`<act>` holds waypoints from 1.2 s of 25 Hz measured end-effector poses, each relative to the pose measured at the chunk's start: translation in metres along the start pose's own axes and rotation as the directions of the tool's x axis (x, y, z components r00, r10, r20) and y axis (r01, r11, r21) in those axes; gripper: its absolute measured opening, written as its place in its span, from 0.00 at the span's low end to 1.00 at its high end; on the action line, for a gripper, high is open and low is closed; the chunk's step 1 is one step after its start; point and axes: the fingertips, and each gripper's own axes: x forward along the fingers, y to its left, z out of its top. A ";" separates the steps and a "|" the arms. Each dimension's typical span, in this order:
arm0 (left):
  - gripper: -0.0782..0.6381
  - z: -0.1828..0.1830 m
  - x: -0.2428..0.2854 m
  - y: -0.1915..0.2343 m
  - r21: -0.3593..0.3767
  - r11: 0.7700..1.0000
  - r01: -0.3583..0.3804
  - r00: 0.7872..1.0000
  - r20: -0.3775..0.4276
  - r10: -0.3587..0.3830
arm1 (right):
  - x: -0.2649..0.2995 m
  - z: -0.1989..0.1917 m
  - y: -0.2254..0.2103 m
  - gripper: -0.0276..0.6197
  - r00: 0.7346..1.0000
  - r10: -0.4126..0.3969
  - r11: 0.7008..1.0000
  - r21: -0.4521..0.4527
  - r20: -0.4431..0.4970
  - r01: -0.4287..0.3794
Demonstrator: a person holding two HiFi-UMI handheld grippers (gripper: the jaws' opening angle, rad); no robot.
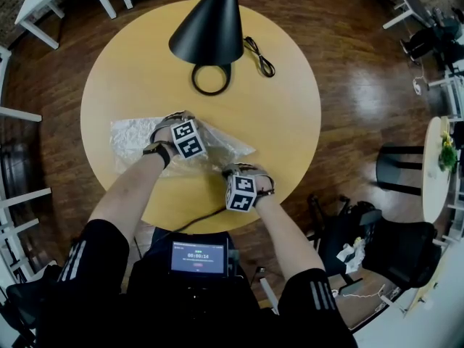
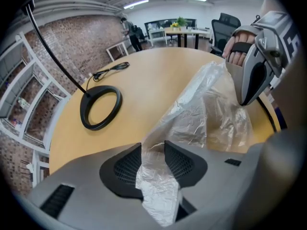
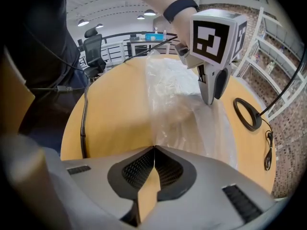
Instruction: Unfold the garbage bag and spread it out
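A clear, crinkled garbage bag (image 1: pixel 130 140) lies partly unfolded on the round wooden table (image 1: pixel 283 100), stretching from the left toward the middle. My left gripper (image 1: pixel 185 129) stands over its middle and points steeply down. In the left gripper view a bunched fold of the bag (image 2: pixel 206 114) sits pinched between the pads of the left gripper (image 2: pixel 153 150). My right gripper (image 1: pixel 235 174) is at the bag's near right edge. Its jaws are closed tip to tip in the right gripper view (image 3: pixel 154 148), and the thin edge of the bag (image 3: pixel 182 104) runs right into the tips.
A black lamp shade (image 1: pixel 210 24) hangs over the far side of the table, above its ring base (image 1: pixel 210 78) and a coiled cable (image 1: pixel 259 56). A thin black cable (image 1: pixel 196 223) crosses the near edge. Chairs and white tables stand around the room.
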 end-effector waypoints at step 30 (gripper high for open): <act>0.30 0.127 -0.017 -0.003 0.081 0.997 0.010 0.986 0.163 -0.023 | -0.104 -0.001 -0.140 0.20 0.894 -0.389 0.876 0.389 0.223 0.284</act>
